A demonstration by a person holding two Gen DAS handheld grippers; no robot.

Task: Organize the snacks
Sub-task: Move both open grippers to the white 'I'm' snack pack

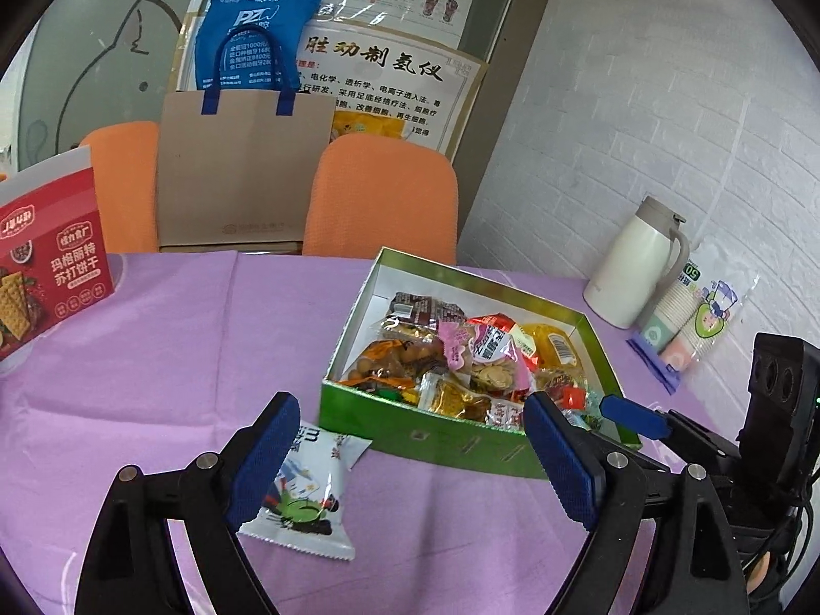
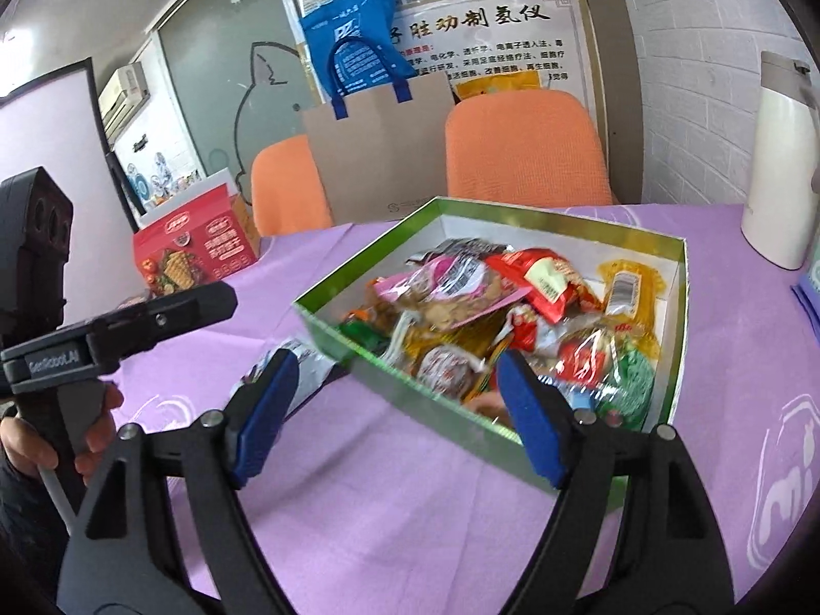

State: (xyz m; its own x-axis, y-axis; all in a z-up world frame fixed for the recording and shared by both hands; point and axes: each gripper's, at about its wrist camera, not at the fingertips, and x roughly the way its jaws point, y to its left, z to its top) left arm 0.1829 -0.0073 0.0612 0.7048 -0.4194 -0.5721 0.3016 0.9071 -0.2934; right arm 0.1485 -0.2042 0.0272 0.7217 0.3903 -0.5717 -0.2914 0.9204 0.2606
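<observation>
A green box [image 1: 461, 443] [image 2: 328, 328] full of several wrapped snacks [image 1: 461, 359] [image 2: 512, 307] sits on the purple tablecloth. One white snack packet [image 1: 302, 492] [image 2: 302, 364] lies on the cloth just left of the box. My left gripper [image 1: 410, 448] is open above the cloth, its left pad [image 1: 264, 461] over that packet's edge and nothing between the fingers. My right gripper [image 2: 397, 415] is open too, hovering at the box's near corner, empty. In the left wrist view the right gripper's blue tip [image 1: 633, 417] shows at the box's right end.
A red cracker box [image 1: 46, 266] [image 2: 197, 251] stands at the table's left. A white thermos [image 1: 635, 261] [image 2: 779, 164] and a sleeve of paper cups [image 1: 687, 323] stand at the right by the wall. Two orange chairs [image 1: 382, 200] and a paper bag [image 1: 241, 169] are behind the table.
</observation>
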